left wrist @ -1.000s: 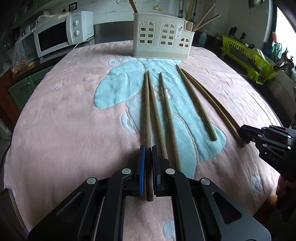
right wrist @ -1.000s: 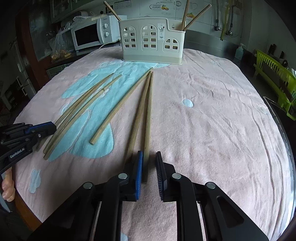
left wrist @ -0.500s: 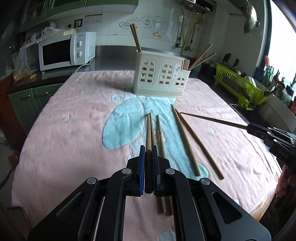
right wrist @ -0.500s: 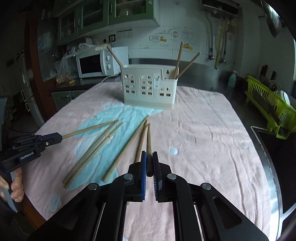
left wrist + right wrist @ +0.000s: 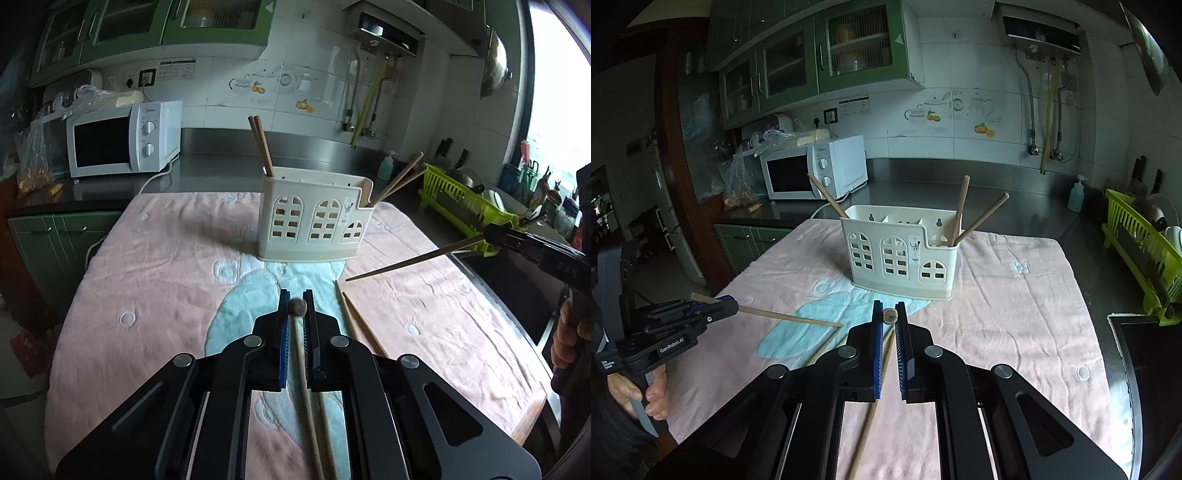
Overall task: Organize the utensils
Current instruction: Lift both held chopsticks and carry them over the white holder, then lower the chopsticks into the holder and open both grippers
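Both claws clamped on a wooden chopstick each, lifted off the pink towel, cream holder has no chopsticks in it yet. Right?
Not quite. The cream plastic utensil holder already has wooden chopsticks standing in it; the right wrist view shows this. The rest holds: left claw and right claw each grip a wooden chopstick above the pink towel.

We read "GenRobot.AI" in white on the side of the left gripper (image 5: 733, 307), seen from the right wrist view. A small white label below it on the same body is too small to read. The microwave (image 5: 123, 138) carries a brand mark above its dials, too blurred to make out. Wall notices are unreadable.
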Available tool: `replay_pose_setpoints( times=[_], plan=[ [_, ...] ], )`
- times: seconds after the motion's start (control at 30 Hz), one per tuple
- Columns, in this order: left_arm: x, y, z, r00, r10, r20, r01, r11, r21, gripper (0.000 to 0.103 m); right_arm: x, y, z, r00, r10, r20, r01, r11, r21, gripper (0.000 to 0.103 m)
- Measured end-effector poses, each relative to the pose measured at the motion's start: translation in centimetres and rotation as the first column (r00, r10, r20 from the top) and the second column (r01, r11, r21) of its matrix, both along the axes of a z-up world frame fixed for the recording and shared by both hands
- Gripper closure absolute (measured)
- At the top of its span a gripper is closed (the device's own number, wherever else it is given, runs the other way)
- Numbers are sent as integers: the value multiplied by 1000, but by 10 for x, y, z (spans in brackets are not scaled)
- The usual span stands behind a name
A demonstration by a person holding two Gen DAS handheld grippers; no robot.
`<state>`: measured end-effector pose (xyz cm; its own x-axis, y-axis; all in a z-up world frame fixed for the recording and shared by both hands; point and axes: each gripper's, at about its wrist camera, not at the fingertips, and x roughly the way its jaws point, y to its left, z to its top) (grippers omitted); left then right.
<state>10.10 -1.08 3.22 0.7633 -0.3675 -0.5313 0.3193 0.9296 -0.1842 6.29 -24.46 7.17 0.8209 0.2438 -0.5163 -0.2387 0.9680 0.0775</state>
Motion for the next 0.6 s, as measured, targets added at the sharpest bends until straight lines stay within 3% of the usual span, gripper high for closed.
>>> replay_pose_setpoints(
  times=[0.4,0.6],
  plan=[
    [46,-25,80,993,-55,106,52,998,31,98,43,-30,92,998,57,28,-56,997,-49,97],
    [66,-31,132,978,-43,203,43,999,7,98,68,-32,118,999,42,22,-40,995,-93,97]
  ],
)
